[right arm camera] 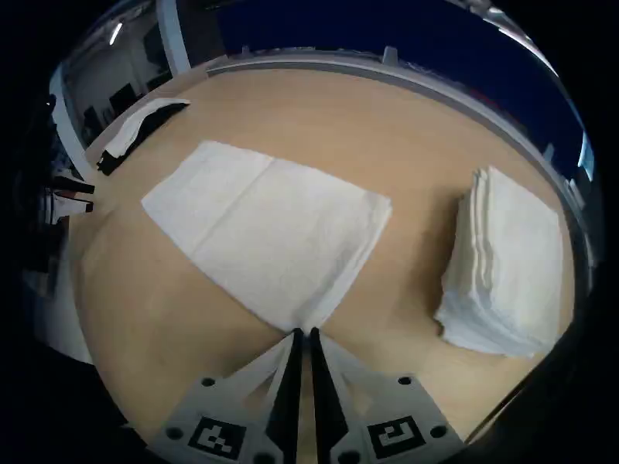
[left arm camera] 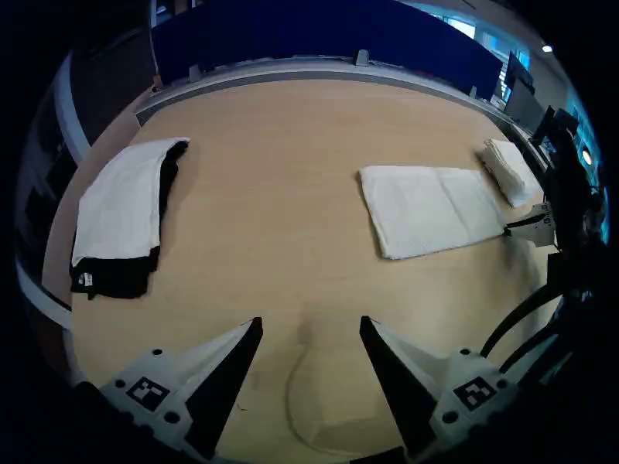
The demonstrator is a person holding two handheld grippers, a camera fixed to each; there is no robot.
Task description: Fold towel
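A white towel (left arm camera: 429, 209) (right arm camera: 271, 232) lies flat on the wooden table (left arm camera: 286, 193), folded over with a crease across it. In the right gripper view my right gripper (right arm camera: 303, 334) has its fingers together, tips at the towel's near corner; I cannot tell whether the corner is pinched. The left gripper view has that right gripper (left arm camera: 514, 228) at the towel's right edge. My left gripper (left arm camera: 309, 323) hovers open over bare table, well short of the towel, with nothing between its fingers.
A neat stack of folded white towels (left arm camera: 511, 172) (right arm camera: 511, 263) sits to the right of the flat towel. A white towel on black cloth (left arm camera: 124, 209) (right arm camera: 139, 124) lies at the far left. A blue partition (left arm camera: 309, 31) backs the table.
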